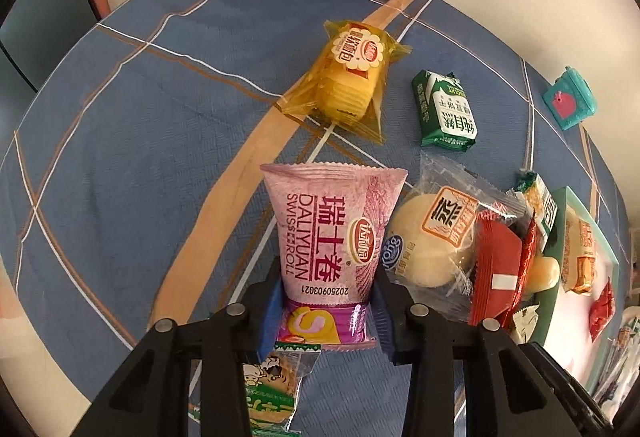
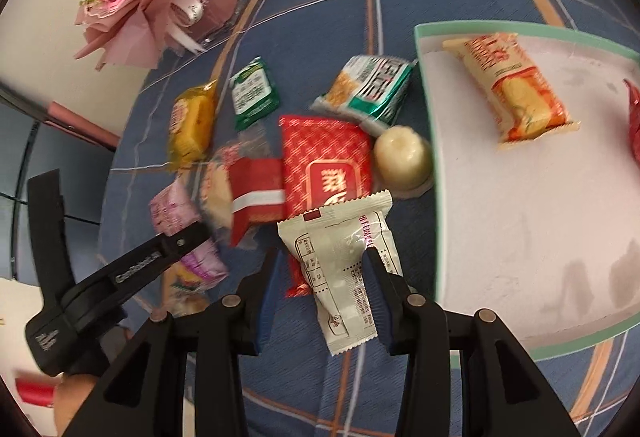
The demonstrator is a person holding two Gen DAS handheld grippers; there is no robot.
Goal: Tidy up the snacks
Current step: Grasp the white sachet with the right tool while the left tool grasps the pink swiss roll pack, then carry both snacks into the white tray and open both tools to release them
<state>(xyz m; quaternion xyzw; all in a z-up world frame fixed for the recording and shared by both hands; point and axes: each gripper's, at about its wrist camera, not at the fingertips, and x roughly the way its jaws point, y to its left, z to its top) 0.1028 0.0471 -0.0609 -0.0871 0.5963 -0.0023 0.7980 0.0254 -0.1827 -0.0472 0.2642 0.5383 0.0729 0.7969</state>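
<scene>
Our left two-finger black plastic gripper point(image 1: 330, 311) has angular arms with triangular cut-outs, four round silver pivot pins, and blue ribbed pads point(image 1: 272, 317) on the inner faces of its fingers. Our right black plastic gripper point(image 2: 320, 289) is built the same, with blue pads point(image 2: 267, 311). From the right wrist view, the left tool's side carries pale lettering, with bare skin at its handle.
</scene>
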